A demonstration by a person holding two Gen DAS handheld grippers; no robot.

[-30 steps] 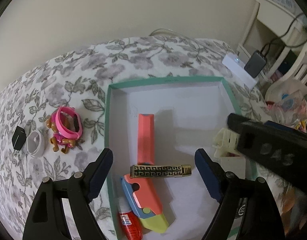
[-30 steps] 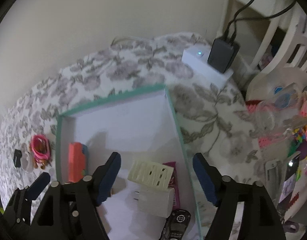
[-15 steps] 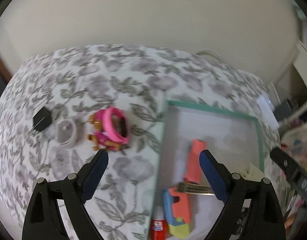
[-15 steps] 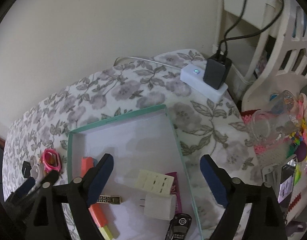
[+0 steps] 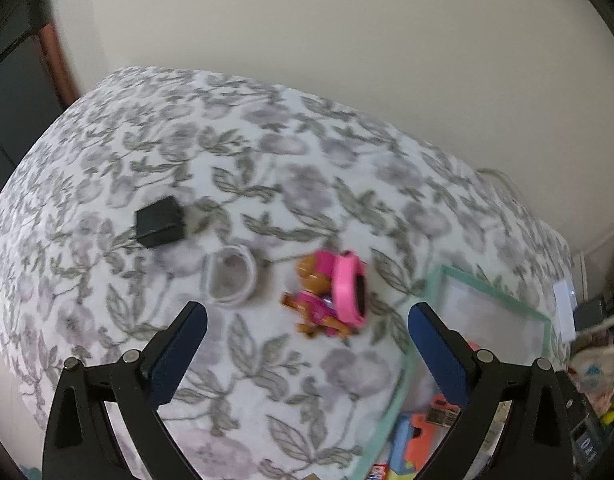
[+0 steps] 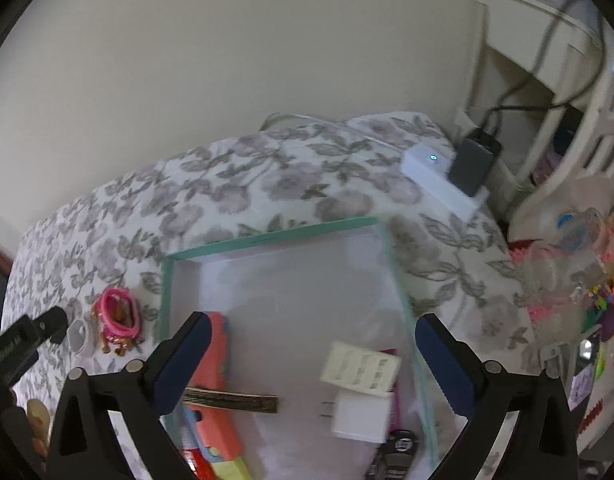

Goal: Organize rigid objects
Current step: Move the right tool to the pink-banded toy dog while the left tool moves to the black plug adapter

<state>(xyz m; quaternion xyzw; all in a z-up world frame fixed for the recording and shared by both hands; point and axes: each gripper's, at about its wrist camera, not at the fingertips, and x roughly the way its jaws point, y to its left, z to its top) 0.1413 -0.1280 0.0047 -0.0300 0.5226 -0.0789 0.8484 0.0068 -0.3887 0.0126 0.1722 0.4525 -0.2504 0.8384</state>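
Left gripper (image 5: 307,332) hanging over floral cloth (image 5: 211,152), jaws opening wide, nothing between them. Just past tips: pink puppy toy (image 5: 327,300), then white ring (image 5: 229,276), black cube (image 5: 159,222) farthest. Right gripper (image 6: 309,346) jaws opening too, empty, hovering over teal-rimmed box (image 6: 267,237). White charger (image 6: 361,416), ribbed white piece (image 6: 359,368), orange block (image 6: 215,360) sitting inside box.

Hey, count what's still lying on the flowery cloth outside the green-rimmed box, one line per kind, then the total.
Black cube: 1
White ring: 1
Toy dog with pink band: 1
Total: 3
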